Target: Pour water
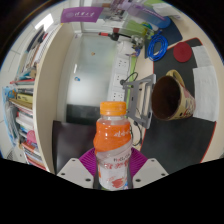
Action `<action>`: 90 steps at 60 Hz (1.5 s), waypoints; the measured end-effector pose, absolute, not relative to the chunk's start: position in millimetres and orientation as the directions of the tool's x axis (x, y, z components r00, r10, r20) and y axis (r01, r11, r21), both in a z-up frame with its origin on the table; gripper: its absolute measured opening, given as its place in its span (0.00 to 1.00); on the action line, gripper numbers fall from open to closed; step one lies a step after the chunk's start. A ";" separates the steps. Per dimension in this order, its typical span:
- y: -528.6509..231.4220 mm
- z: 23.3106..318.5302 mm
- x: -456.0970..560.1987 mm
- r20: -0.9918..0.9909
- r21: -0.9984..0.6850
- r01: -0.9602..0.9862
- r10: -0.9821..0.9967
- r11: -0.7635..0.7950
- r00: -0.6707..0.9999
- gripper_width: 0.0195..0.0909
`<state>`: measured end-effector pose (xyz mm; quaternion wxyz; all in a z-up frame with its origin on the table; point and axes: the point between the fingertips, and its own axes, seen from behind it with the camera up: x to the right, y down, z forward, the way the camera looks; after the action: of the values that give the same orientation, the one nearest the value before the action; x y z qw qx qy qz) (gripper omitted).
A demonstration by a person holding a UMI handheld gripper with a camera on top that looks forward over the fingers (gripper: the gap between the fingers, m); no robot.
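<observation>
A clear plastic bottle [112,146] with an orange cap and an orange-and-white label stands upright between my fingers. My gripper [112,168] is shut on the bottle, with the purple pads [86,160] pressing on its sides low on the body. Beyond the bottle and to its right, a brown cup-shaped pot [172,96] lies tilted with its open mouth facing the bottle. The bottle hides the space between the fingertips.
A bookshelf [24,110] with colourful books fills the left side. A metal stand [136,88] rises behind the bottle. A blue ring [158,46] and a dark surface [196,60] lie past the pot. Purple packages [92,16] sit far beyond.
</observation>
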<state>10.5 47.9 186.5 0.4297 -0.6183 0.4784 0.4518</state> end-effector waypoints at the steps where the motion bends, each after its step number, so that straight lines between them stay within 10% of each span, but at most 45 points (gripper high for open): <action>1: 48.2 187.2 14.2 -0.973 -0.076 -0.983 -0.203 -0.165 0.109 0.28; 27: 53.8 181.3 63.0 -0.882 0.420 -0.907 -0.241 -0.011 -0.405 0.28; 46: 55.3 170.5 51.3 -0.861 0.436 -0.898 -0.311 -0.049 -0.401 0.28; 66: 52.9 251.1 66.6 -0.924 -0.280 -0.913 -0.175 -0.297 0.341 0.30; 77: 52.0 263.3 152.5 -0.539 -0.761 -0.570 -0.186 -0.310 0.821 0.32; 90: 60.8 232.9 259.1 -0.081 -0.935 -0.161 -0.250 -0.317 0.965 0.32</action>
<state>259.1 60.8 232.9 0.5705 -0.8105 0.1267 -0.0390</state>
